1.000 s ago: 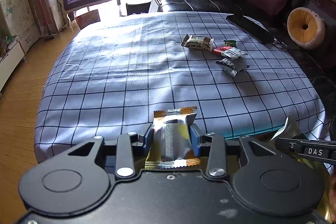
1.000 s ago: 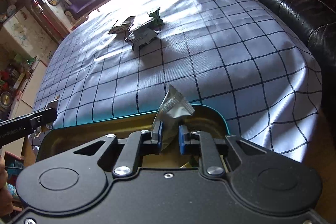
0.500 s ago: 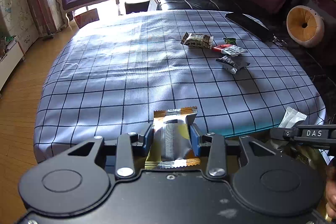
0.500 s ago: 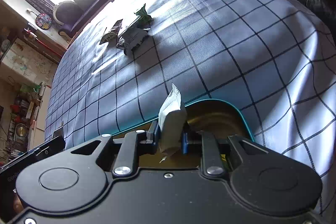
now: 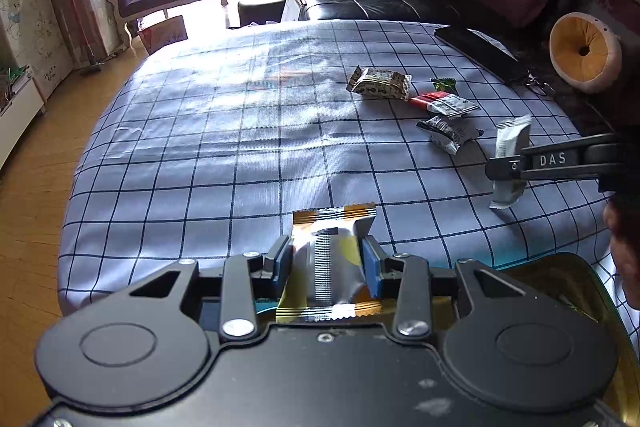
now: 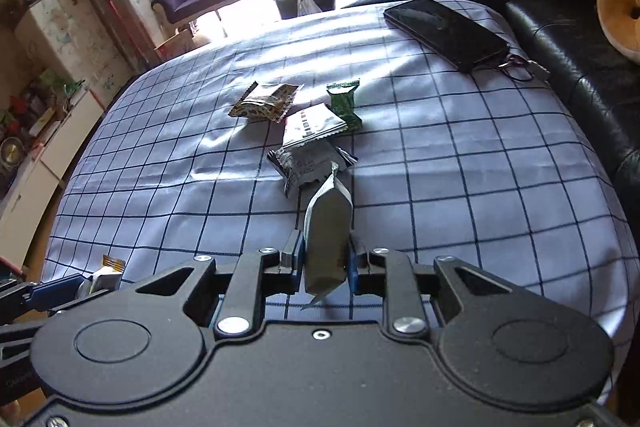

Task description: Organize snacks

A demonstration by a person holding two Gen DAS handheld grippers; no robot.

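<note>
Since the earlier frames the right tool (image 6: 323, 263) has swung out from over the gold tin and now hangs above the checked surface (image 5: 240, 155). Its jaws have just been opening a little, yet the silver-grey sachet (image 6: 326, 239) sits upright between the pads and appears held, though how firmly is hard to judge. The left tool (image 5: 326, 261) is clamped on an orange-edged snack bar (image 5: 332, 259) at the near edge. Just right of it lies the tin (image 5: 560, 279), partly hidden. Farther out, four loose snack packets (image 6: 308, 131) lie clustered mid-surface; a dark phone (image 6: 448, 31) rests at the far edge. The risk: with slackened jaws, the slippery sachet could slide out and drop onto the cloth or the packets instead of where it belongs.
</note>
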